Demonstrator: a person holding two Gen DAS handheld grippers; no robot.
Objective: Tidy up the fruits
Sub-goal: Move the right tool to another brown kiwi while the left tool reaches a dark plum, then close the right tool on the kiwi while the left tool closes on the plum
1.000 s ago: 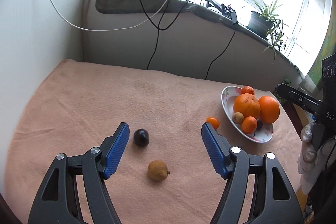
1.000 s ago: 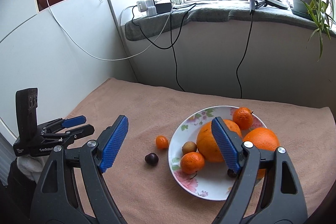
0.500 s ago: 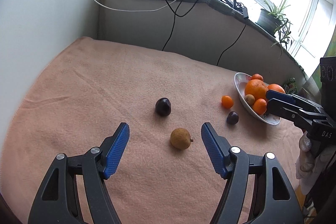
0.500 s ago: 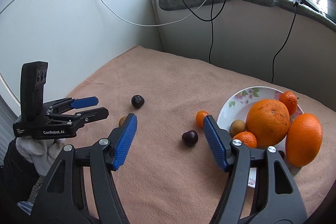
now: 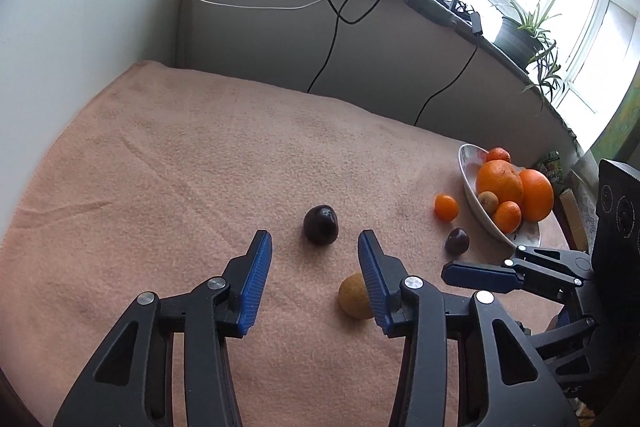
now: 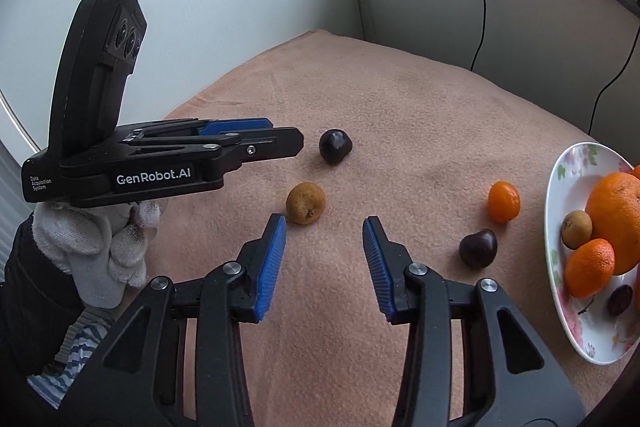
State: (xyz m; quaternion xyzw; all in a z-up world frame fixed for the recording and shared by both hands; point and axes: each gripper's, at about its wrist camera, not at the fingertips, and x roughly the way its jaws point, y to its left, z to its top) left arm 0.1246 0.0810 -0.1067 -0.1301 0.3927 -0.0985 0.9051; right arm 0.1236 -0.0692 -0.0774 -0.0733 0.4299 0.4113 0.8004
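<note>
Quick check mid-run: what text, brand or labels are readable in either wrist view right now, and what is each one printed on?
"GenRobot.AI": white brand on the side of the left gripper, seen in the right wrist view.
"Data Acquisition System": small white print at the rear of that same body.
"AS": partial white letters low on the right gripper body in the left wrist view; the rest is cut off.
Packets beside the plate: too blurred to read.

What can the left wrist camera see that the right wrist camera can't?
Only the left wrist view shows the potted plant on the windowsill and the second big orange on the plate. Only the right wrist view shows the gloved hand holding the left gripper and a dark fruit lying on the plate. Both show the pink cloth, four loose fruits on it: two dark ones, a brown one, a small orange one. Both grippers are open, including the right gripper.
</note>
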